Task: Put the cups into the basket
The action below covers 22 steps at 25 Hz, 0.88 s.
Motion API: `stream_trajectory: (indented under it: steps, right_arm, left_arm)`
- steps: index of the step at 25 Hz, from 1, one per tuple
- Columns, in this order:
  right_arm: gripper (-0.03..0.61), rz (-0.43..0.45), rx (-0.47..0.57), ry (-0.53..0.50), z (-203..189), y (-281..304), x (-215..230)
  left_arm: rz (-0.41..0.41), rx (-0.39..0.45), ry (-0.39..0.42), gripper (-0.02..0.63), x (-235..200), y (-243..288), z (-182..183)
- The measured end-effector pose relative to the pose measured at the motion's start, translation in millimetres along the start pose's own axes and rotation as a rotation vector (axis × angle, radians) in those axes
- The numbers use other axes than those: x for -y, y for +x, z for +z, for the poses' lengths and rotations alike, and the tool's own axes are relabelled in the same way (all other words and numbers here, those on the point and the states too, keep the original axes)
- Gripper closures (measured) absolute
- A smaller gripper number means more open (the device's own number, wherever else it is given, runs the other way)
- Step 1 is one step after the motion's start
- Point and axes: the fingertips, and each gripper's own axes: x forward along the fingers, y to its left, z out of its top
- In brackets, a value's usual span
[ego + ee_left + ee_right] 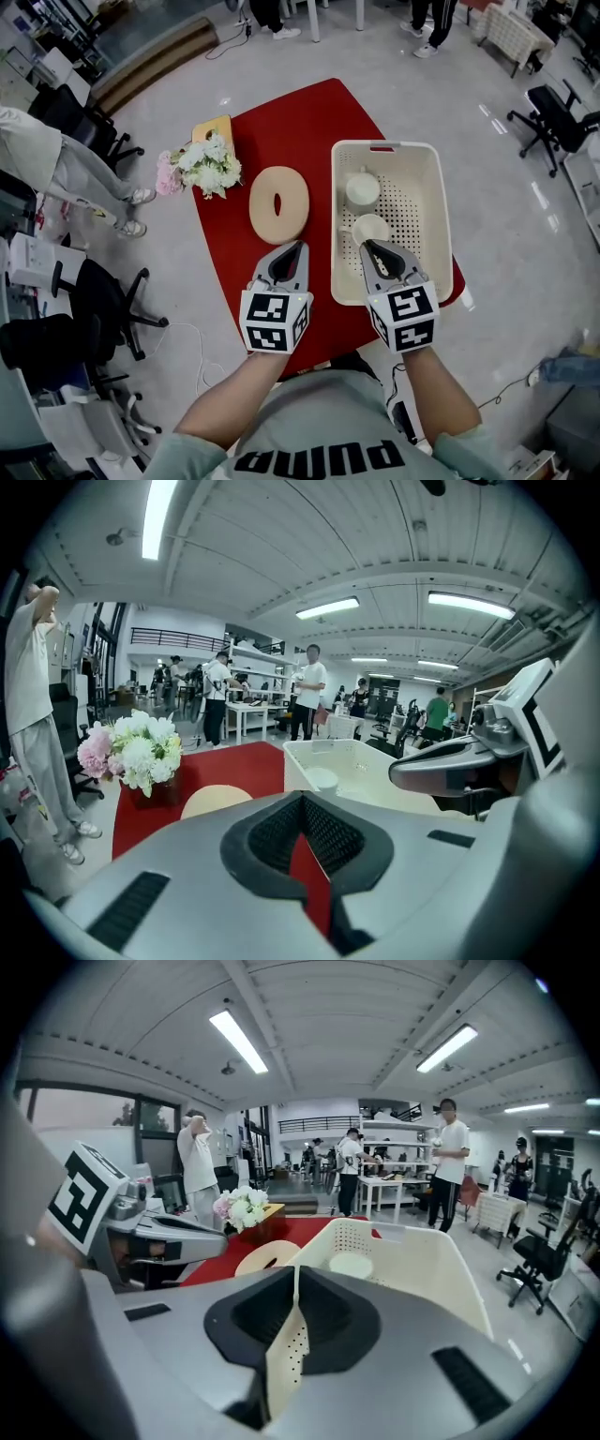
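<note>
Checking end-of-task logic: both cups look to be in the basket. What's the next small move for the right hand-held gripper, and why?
Probably pull the right hand-held gripper back off the basket. Its jaws are together with nothing between them, the far cup and the near cup sit inside, and no cup shows on the red cloth.

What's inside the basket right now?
Two white cups sit in the basket: a far cup and a near cup, both on its left side. The right gripper hangs over the basket's near end, so anything under it can't be seen.
</note>
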Motion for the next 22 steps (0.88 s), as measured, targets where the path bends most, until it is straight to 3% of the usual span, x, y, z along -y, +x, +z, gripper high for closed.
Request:
stream_trajectory:
  steps: [5,16,22]
  right_arm:
    - [0.563,-0.089,-0.001,0.016,-8,-23,-23]
    - [0.563,-0.184,0.046,0.026,-14,-71,-83]
    - [0.563,-0.241,0.038,0.033,-31,-102,-113]
  left_arm:
    - [-0.047,0.001,0.011,0.611,8,-36,-9]
    - [-0.114,0.044,0.036,0.611,12,-104,-23]
    - [-0.151,0.038,0.035,0.611,14,-141,-47]
